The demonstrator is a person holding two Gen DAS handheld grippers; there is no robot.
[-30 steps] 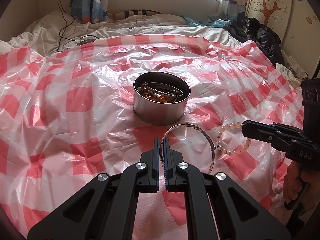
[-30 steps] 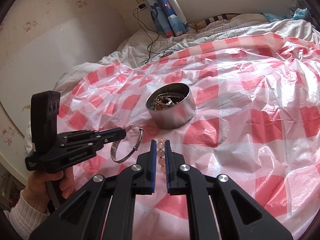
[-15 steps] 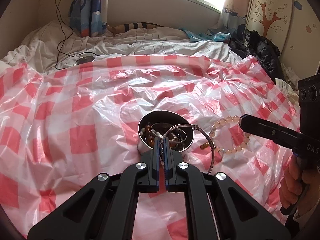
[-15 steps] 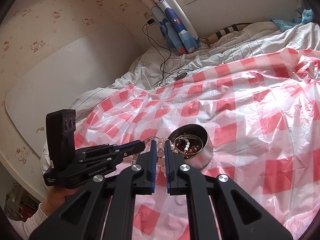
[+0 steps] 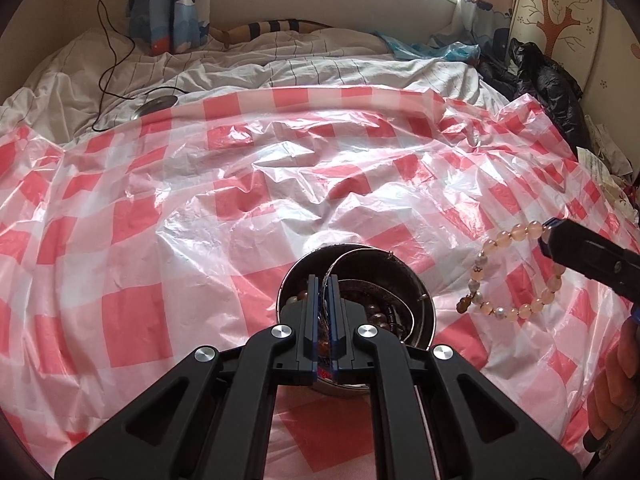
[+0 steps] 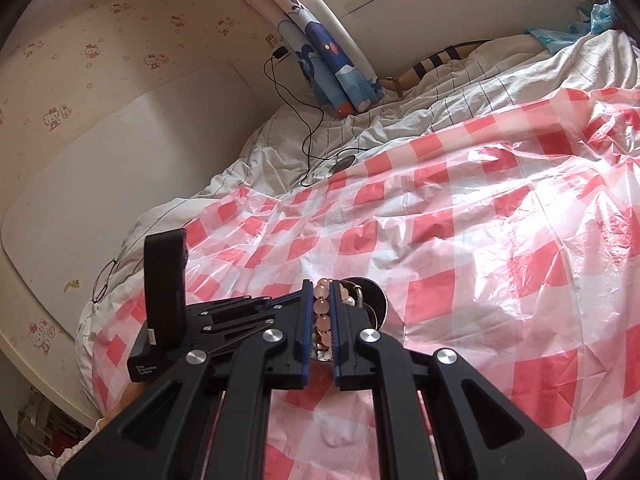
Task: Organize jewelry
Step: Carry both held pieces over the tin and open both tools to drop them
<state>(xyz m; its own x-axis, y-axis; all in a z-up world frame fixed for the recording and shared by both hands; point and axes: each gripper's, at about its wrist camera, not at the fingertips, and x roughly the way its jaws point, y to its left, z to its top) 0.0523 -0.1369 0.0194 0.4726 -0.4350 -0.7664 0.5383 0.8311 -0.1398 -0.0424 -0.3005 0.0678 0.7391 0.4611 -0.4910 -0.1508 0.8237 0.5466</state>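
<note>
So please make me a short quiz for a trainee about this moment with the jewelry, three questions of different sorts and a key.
1. True or false: the left gripper holds the silver bangle over the metal tin.
2. Multiple choice: what is clamped in the right gripper? A) the pink bead bracelet B) a gold chain C) nothing
3. Fill in: the tin stands on a red and white checked plastic ____ spread over the bed.

Key:
1. True; its jaws are shut on the bangle, which hangs over the tin's opening.
2. A
3. sheet
</note>
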